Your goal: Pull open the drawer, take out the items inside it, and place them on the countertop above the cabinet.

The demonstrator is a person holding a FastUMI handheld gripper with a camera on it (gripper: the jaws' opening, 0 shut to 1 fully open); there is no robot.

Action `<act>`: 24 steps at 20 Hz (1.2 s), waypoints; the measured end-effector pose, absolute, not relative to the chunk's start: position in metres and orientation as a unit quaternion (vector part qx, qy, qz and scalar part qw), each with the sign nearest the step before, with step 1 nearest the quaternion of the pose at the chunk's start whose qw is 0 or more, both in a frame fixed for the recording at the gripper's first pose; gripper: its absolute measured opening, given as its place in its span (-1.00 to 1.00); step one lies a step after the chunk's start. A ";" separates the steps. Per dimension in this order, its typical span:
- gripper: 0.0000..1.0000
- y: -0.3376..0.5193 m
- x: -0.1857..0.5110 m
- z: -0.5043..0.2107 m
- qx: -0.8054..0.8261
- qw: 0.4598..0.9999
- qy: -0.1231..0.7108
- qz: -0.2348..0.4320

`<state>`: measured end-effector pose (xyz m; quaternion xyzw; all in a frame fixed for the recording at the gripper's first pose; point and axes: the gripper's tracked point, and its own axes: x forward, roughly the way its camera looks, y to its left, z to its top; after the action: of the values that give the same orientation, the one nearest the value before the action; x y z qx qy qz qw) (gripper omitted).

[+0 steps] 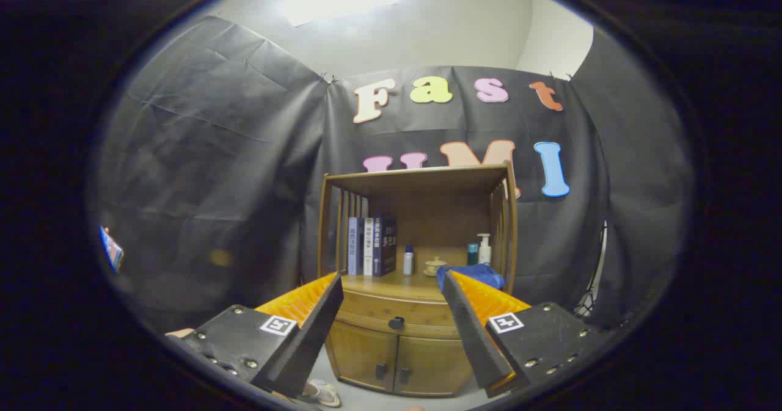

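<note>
A small wooden cabinet (397, 362) stands against the booth wall, some way ahead of my fingers. Its drawer (372, 310) is closed, with a dark round knob (396, 323) in the middle of its front. The knob lies between and beyond my two fingers. My gripper (391, 283) is open with nothing between its fingers. Above the drawer is the countertop (391, 286), under a wooden shelf frame (421, 176). What the drawer holds is hidden.
On the countertop stand several books (371, 246) at the left, a small bottle (408, 260), a little cup (435, 266), a pump bottle (484, 249) and a blue cloth (473, 273) at the right. Two lower doors (400, 368) are closed.
</note>
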<state>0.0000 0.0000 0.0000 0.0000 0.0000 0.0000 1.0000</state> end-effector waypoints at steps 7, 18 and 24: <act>0.97 0.014 -0.008 -0.018 -0.017 1.000 0.007 0.004; 0.97 0.014 -0.001 -0.032 -0.037 0.999 0.017 -0.001; 0.98 0.014 0.022 -0.061 -0.029 0.999 0.040 -0.005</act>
<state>0.0218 0.0143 -0.0607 -0.0286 0.0403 -0.0048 0.9988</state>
